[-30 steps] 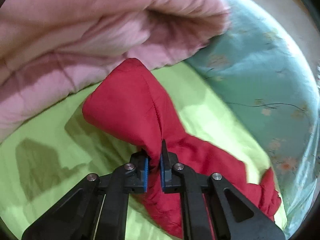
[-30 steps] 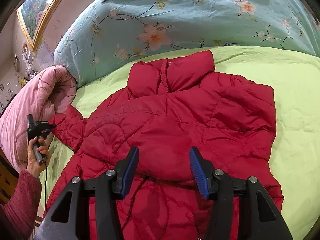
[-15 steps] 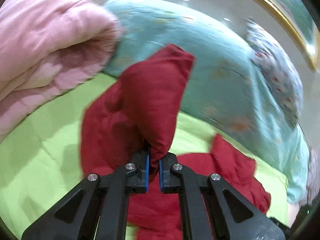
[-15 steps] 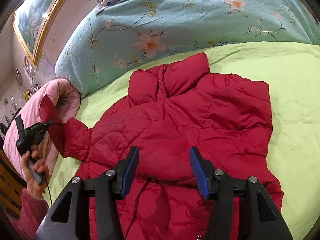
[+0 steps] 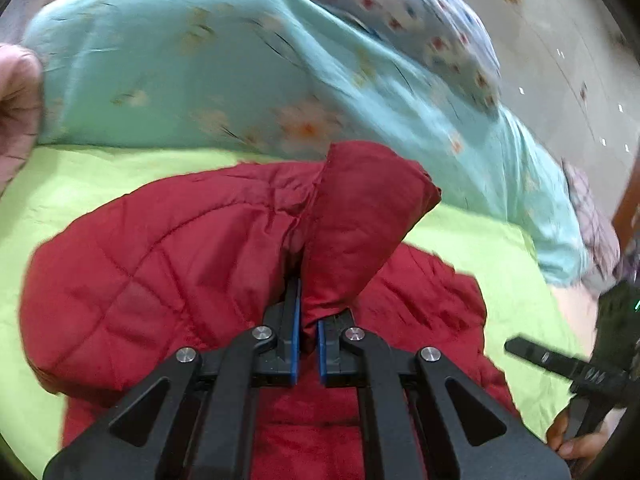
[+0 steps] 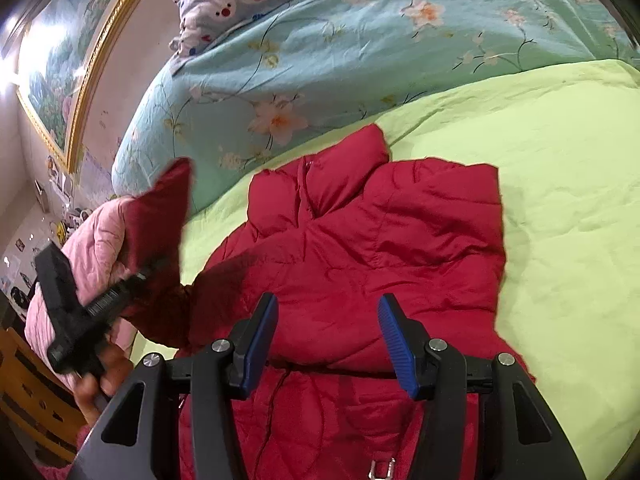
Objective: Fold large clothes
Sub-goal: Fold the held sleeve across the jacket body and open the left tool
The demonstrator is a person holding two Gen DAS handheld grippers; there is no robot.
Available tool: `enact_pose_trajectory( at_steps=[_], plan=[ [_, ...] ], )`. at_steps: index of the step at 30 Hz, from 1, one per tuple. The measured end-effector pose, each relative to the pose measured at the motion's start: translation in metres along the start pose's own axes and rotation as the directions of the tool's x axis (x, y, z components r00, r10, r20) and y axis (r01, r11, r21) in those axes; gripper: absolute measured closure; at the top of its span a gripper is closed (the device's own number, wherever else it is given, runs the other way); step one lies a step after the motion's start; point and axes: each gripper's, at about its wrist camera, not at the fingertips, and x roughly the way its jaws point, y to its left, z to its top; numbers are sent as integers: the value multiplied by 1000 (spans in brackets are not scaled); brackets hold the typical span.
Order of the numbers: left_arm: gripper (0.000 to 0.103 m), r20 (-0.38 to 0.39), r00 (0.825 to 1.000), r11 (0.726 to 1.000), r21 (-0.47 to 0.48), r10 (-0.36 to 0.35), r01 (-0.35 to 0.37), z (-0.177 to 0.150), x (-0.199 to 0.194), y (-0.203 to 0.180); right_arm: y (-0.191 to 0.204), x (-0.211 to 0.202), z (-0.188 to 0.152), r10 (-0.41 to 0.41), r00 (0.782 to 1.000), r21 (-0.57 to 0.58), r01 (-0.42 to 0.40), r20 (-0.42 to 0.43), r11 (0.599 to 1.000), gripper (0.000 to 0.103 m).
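My left gripper (image 5: 307, 344) is clamped on the cuff end of the red jacket's sleeve (image 5: 360, 216); the pads are nearly together with fabric pinched between them. The sleeve stands up from the jaws toward 12 o'clock in the left wrist view, lifted off the bed. My right gripper (image 6: 328, 340) is spread wide and holds nothing; it hovers over the lower body of the red jacket (image 6: 380, 248).

The jacket lies flat on the green sheet (image 6: 560, 200), collar (image 6: 344, 168) toward 12 o'clock in the right wrist view, hem toward 6 o'clock. Its long axis runs 12 to 6. The raised sleeve is at 9 o'clock of the jacket body in that view, so the fold travels toward 3 o'clock, across the chest. The left gripper is the nearer one for this move; the right is placed to pin the body, in my judgement.

Boundaries: the pink quilt (image 6: 92, 248) sits close at 9 o'clock, just behind the raised sleeve. The floral duvet (image 6: 360, 60) bounds the bed at 12 o'clock. Open sheet extends from 1 to 4 o'clock, giving room beyond the jacket's far edge. The jacket's other sleeve is not clearly visible.
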Motion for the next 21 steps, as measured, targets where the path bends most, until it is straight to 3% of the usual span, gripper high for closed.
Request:
enact_pose_trajectory(
  at_steps=[12,17,21],
  plan=[
    [99,-118,992,989,135,-49,65,-36,44,-78,-29,-14,14,52,998,99,-55,32,994,48],
    [99,-185,983,982,182,-24,58,-54,68,-92,-44,-12,18,60,997,153,-66,41,986,48],
    [99,-194,981,979,201,-2,41,-62,75,-98,-51,-5,22,59,998,171,-62,27,983,48]
  ],
)
